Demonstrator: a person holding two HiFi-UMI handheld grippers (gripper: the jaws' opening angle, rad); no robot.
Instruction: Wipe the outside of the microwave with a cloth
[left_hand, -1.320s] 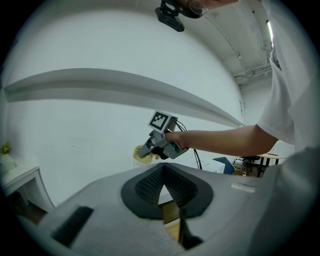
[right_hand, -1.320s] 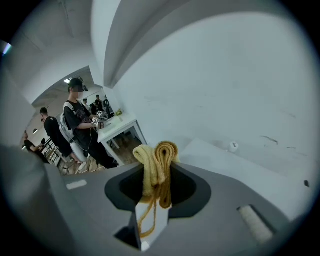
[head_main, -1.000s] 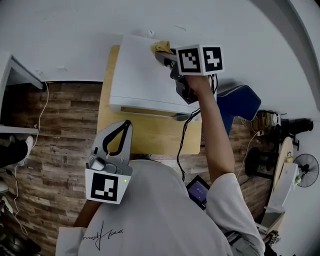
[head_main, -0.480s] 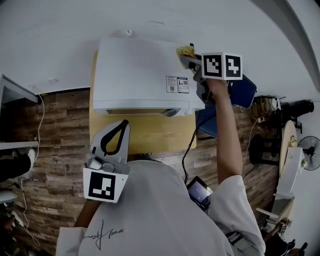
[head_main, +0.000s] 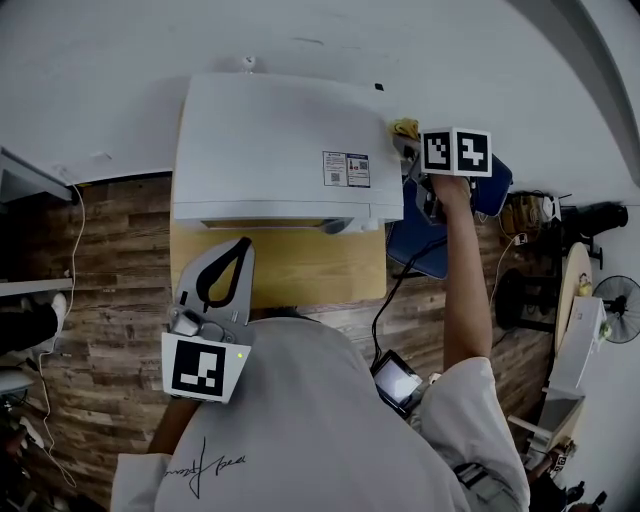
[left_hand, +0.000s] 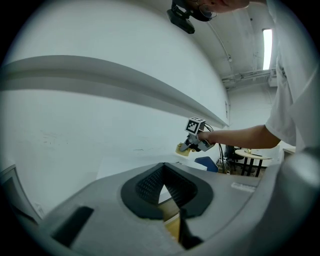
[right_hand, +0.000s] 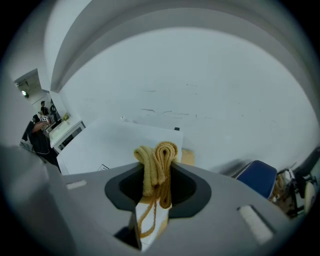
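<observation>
We hold the right gripper (right_hand: 157, 172) with its jaws pinching a folded yellow cloth (right_hand: 159, 159). In the head view the cloth sits at 2 o'clock of the white microwave (head_main: 285, 150), just beside its edge. The left gripper (left_hand: 161, 172), jaws pressed together on nothing, hangs at 7 o'clock, over the wooden table (head_main: 300, 275).

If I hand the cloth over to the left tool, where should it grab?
Probably the bunched folds of the cloth standing out past the tips of the right tool, approached from the microwave side; the rest is pinched between its jaws.
</observation>
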